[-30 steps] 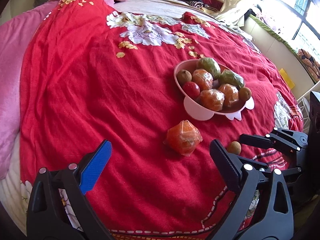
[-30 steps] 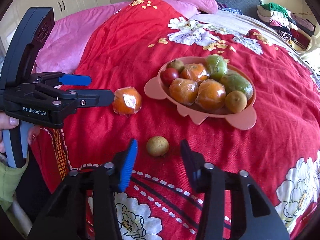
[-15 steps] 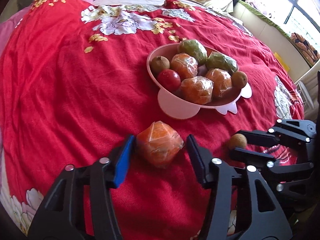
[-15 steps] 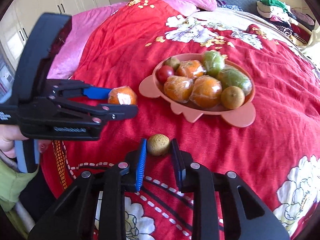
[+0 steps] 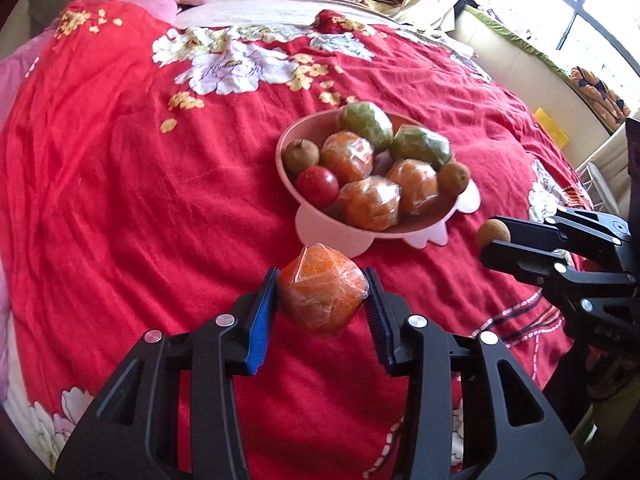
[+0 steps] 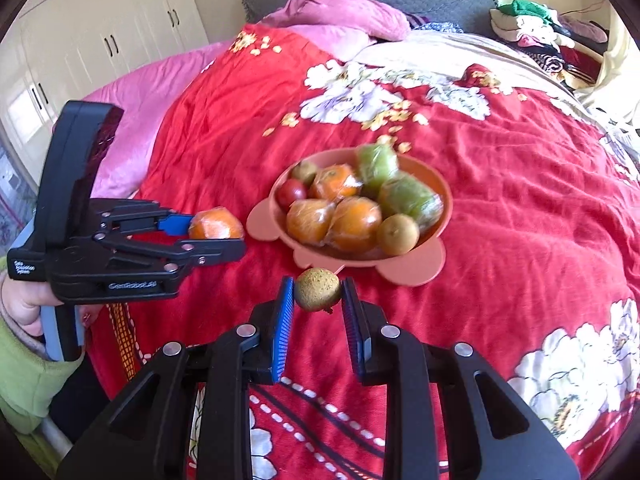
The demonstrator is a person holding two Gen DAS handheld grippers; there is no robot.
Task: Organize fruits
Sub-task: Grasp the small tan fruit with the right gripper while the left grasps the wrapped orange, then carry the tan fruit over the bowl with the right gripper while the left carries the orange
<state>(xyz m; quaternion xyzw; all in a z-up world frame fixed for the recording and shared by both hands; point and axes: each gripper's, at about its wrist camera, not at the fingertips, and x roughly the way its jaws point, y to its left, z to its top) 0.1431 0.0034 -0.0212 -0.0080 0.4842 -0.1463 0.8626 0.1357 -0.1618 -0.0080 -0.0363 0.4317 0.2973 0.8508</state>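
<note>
My left gripper is shut on a plastic-wrapped orange and holds it off the bed; it also shows in the right wrist view. My right gripper is shut on a small brown kiwi-like fruit, seen from the left wrist view too. A pink bowl sits on the red bedspread just beyond both grippers, also in the right wrist view. It holds several wrapped oranges, two green fruits, a red tomato and brown fruits.
The red flowered bedspread covers the bed. Pink pillows and a grey headboard lie at the far end. Folded clothes are piled at the far right. White wardrobes stand on the left.
Both grippers closed on their fruits: the left on the wrapped orange, the right on the small brown fruit. Both fruits have been lifted off the bedspread toward the bowl.
</note>
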